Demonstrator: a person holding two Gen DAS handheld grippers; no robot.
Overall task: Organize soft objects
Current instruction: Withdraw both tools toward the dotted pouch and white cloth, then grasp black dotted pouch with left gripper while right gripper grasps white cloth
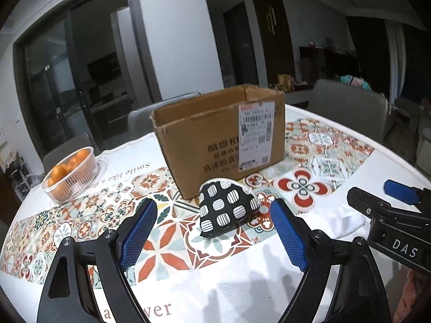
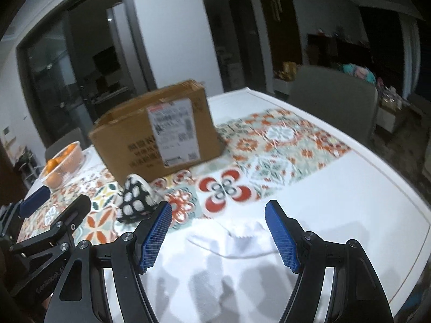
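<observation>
A black soft pouch with white patches (image 1: 225, 208) lies on the patterned tablecloth just in front of an open cardboard box (image 1: 215, 137). My left gripper (image 1: 214, 208) is open and empty, its blue pads on either side of the pouch, slightly short of it. A white cloth (image 2: 237, 238) lies on the white part of the table. My right gripper (image 2: 218, 211) is open and empty, right over the cloth's far edge. The pouch (image 2: 134, 199) and box (image 2: 156, 132) show to the left in the right wrist view. The cloth (image 1: 344, 219) and right gripper (image 1: 377, 196) show at the right in the left wrist view.
A clear basket of oranges (image 1: 71, 177) stands at the table's left, also in the right wrist view (image 2: 63, 162). Grey chairs (image 1: 347, 107) stand behind the table. The round table's edge (image 2: 404, 215) curves close on the right.
</observation>
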